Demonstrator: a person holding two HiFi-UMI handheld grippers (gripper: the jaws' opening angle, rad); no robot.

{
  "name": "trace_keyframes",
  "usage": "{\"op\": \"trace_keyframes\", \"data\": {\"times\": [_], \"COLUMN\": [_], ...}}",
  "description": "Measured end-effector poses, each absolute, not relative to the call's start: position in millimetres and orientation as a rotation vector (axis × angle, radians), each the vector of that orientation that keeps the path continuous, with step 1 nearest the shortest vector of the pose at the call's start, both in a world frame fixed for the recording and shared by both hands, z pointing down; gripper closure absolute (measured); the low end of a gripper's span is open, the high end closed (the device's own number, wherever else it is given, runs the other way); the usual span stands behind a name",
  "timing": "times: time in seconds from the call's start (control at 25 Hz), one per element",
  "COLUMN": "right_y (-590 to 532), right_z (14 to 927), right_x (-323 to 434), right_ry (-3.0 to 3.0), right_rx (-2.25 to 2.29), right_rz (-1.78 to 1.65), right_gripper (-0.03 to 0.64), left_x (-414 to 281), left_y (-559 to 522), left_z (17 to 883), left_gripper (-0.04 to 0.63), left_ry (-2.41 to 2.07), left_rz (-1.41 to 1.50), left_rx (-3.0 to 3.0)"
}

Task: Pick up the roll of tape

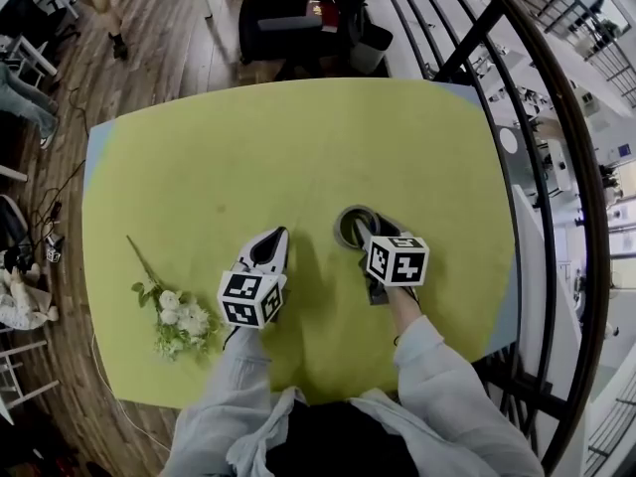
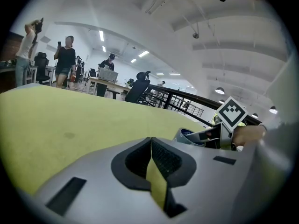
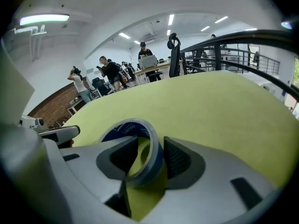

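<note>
While the roll of tape [image 3: 155, 153] lies flat on the yellow table [image 1: 298, 147], the right gripper [image 3: 152, 157] straddles its wall
Its jaws stand spread, not clamping; the left gripper [image 2: 151, 143] is pressed together

No readable text anywhere. White print on blue core of roll of tape [image 3: 156, 151] (warped, too small to read).

Grey tongs [image 1: 273, 238], black-and-white marker cubes [image 1: 251, 299], pale sleeves [image 1: 442, 366]

The right gripper [image 3: 150, 149] straddles the near wall of the roll of tape [image 3: 125, 129], its jaws apart. The roll lies on the yellow-green table [image 3: 224, 111].
</note>
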State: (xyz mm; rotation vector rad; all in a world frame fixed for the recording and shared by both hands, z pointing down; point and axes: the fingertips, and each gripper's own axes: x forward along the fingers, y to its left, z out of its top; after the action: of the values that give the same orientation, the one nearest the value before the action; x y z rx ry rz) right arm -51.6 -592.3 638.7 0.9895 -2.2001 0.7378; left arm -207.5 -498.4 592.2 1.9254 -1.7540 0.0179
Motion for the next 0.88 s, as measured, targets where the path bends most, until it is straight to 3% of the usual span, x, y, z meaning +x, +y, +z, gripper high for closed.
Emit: {"op": "trace_keyframes", "data": {"times": [0.08,0.16,0.88], "right_y": [-593.1,-593.3,-577.0], "right_z": [637.9,636.4,594.5], "right_x": [-50.7,-51.1,-37.4], "right_ry": [-2.200,-2.204,-2.356], "right_rx": [0.999,1.001,1.106], "right_rz": [0.728,0.696,0.663], "right_gripper": [0.443,0.499,0.515], "left_x": [-208.4,-210.0,-215.0], "left_y": [-496.2,-494.2,-474.3], "left_z": [592.9,593.1,572.4], "left_gripper": [0.578,0.578,0.578], "left_ry": [-1.758,-1.763,-1.806], "left_rz": [0.025,0.029,0.024], "left_rx": [1.921,1.918,1.924]}}
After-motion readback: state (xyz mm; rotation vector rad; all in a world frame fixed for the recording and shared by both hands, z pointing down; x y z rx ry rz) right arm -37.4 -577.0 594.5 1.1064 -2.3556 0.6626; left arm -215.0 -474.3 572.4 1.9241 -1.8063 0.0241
